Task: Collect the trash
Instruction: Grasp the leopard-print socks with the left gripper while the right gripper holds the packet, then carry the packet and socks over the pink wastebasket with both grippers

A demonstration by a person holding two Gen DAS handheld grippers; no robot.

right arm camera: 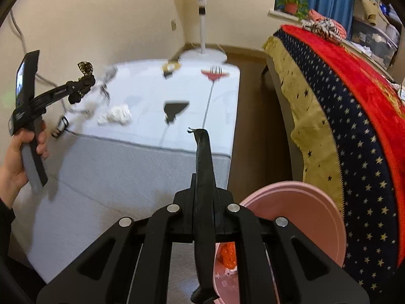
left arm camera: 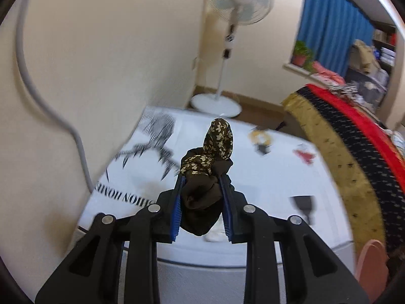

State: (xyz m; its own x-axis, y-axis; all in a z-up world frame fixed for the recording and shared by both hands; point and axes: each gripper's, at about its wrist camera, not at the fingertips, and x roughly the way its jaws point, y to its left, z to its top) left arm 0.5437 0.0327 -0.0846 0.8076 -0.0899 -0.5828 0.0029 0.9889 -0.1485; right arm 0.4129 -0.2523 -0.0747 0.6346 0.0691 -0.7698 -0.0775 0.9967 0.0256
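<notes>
- Already your left gripper [left arm camera: 202, 174] has its jaws pressed on a dark floral cloth wad [left arm camera: 211, 157]; the wad sticks out past the tips and is clear of the bed [left arm camera: 253, 187], held up in the air.
- From the right wrist view, your left hand [right arm camera: 15, 162] holds that gripper high at the left, wad [right arm camera: 84, 76] well above the mattress.
- Your right gripper [right arm camera: 205, 177] is clamped nearly shut on a black bag strip [right arm camera: 203, 157], which runs through the jaws and hangs down toward the pink bin [right arm camera: 303, 202].
- Bin sits just under your right gripper, beside the bed foot; something orange [right arm camera: 227, 252] and pale scraps lie inside, so some trash looks collected.
- Left on the bed: white crumpled tissue [right arm camera: 116, 116], black scrap [right arm camera: 174, 110], red-and-white scrap [right arm camera: 215, 73], yellow-and-black scrap [right arm camera: 172, 67]. Blur hides what these are exactly.
- Small item [right arm camera: 60, 125] at the bed's near-left edge: cannot tell what it is.
- Judgement: task is partway. One piece in hand, not yet binned; at least four more to fetch.
- Next, likely: carry the wad across to the bin, well apart from it now, and release over the opening.
- Risk: loose cloth may snag on the ribbed pads when released.
</notes>
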